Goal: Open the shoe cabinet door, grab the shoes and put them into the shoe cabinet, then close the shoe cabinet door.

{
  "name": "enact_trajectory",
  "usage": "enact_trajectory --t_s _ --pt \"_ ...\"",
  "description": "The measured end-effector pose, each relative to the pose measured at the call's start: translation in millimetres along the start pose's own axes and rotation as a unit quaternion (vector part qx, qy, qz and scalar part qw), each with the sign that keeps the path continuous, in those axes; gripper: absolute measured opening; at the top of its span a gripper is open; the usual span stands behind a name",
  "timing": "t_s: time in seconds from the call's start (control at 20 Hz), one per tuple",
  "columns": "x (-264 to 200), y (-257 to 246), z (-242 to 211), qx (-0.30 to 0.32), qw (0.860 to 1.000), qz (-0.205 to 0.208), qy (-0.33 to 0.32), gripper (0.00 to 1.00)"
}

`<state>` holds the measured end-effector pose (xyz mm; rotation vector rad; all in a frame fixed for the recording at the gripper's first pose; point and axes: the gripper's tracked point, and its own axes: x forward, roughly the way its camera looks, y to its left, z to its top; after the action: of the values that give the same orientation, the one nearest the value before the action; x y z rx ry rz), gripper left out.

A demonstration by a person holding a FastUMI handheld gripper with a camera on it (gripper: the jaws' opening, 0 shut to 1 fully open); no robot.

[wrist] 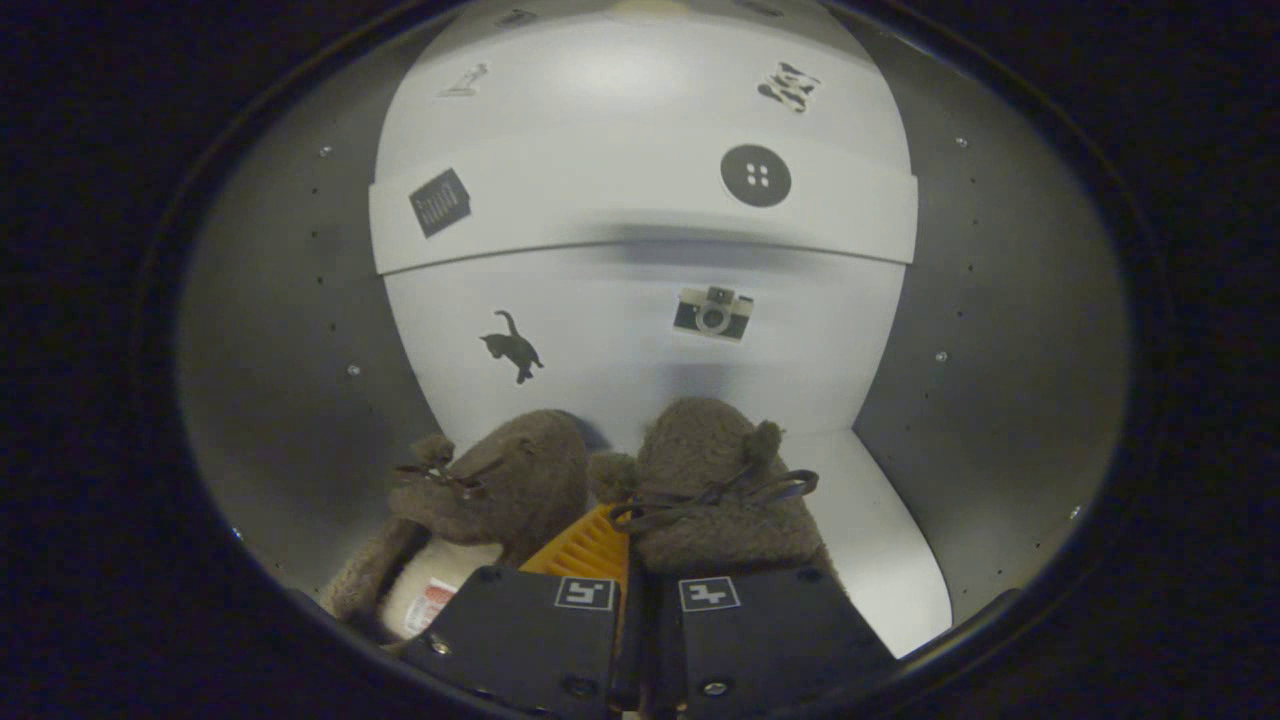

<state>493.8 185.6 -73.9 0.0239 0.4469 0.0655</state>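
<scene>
We see two slippers [600, 490], soft, fuzzy and light, low in the frame inside the shoe cabinet [300, 330]. Our hand-held gripper [645, 560] sits nearly closed, seemingly pinching their adjoining inner rims, the best hold since plush slips.

Gripper-mounted fisheye, close, facing (forward) into cabinet [640, 300]

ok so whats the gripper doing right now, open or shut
Gripper: fingers nearly together just behind the two furry slippers inside the cabinet; whether they pinch a slipper cannot be told.
</scene>
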Motion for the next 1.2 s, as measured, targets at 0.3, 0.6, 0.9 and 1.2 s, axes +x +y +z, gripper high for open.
enact_trajectory --t_s 0.3,0.6,0.9,1.2 --pt "-17 5 2 0.004 1.000 0.001 -0.004 0.36" --pt "-78 3 -5 -0.001 0.999 0.015 -0.050 0.73" --pt "-195 12 -11 -0.043 0.988 0.036 -0.143 0.76" --pt "-342 26 -45 -0.068 0.972 0.084 -0.207 1.00"
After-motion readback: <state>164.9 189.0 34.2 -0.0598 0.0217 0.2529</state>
